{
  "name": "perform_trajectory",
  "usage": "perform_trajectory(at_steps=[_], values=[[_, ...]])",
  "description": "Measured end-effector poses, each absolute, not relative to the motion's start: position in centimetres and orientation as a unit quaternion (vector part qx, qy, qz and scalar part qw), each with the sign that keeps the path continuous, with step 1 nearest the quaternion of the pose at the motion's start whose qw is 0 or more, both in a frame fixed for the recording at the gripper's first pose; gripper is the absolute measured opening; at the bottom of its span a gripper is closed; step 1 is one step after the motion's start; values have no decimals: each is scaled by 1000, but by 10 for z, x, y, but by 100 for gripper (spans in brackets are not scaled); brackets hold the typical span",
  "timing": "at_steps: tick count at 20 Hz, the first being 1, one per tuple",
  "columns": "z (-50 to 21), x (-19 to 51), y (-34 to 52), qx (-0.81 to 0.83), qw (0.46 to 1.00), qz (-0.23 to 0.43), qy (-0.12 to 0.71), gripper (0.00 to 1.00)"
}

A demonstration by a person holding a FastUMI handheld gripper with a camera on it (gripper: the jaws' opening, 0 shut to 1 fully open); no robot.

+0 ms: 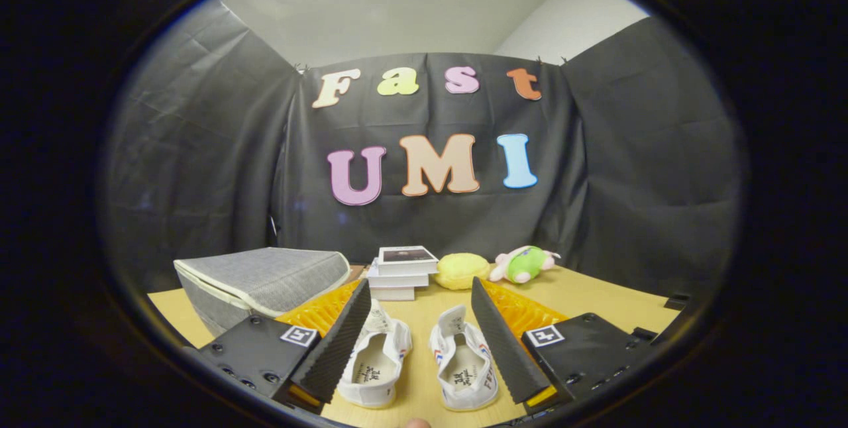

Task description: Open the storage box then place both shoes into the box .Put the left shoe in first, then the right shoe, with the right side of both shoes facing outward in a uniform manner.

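Below, tool (419, 302) fingers spread apart, both shoes (373, 363) between; closed storage box (265, 279) beyond-left.

A light wooden counter (596, 295) carries a closed grey fabric storage box (262, 279) at the left. Two white shoes (374, 362) (464, 365) lie side by side nearest the camera. Behind them sit a stack of books (401, 272), a yellow plush (460, 270) and a green-and-pink plush toy (523, 264).

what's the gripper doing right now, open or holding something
Gripper: open, holding nothing; the two white shoes lie on the table between its spread fingers, untouched. The grey storage box is closed.
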State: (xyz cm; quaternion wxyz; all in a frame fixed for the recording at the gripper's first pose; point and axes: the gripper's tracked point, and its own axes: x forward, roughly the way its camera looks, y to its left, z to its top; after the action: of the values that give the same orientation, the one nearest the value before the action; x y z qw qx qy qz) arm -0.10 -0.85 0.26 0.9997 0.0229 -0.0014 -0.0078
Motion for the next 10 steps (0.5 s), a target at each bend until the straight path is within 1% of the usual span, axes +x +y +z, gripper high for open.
perform_trajectory(at_steps=[6,10], values=[[9,-2,0,71,997,7,-16,96],[23,1,4,144,989,23,-33,96]])
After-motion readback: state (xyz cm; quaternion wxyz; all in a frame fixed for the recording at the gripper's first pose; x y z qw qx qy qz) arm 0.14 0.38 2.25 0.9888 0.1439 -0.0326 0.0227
